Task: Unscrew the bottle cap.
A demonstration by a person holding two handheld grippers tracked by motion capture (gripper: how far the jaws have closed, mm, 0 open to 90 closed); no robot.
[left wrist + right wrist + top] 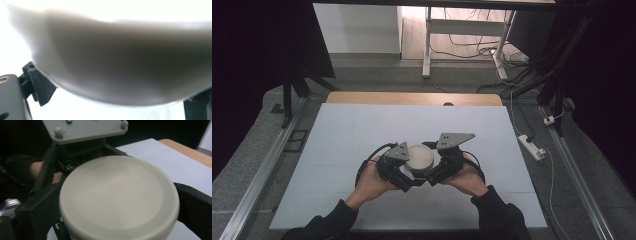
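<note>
A round, off-white, smooth plastic container with a flat lid [420,156] is held just above the pale grey surface [337,145], near its front middle. The left claw [404,172] and the right claw [436,172] are each clamped on its sides, under the lid's rim. It looks stiff and light, though slick; the wall below the overhanging rim seems the safest hold. No label or writing is readable.
</note>
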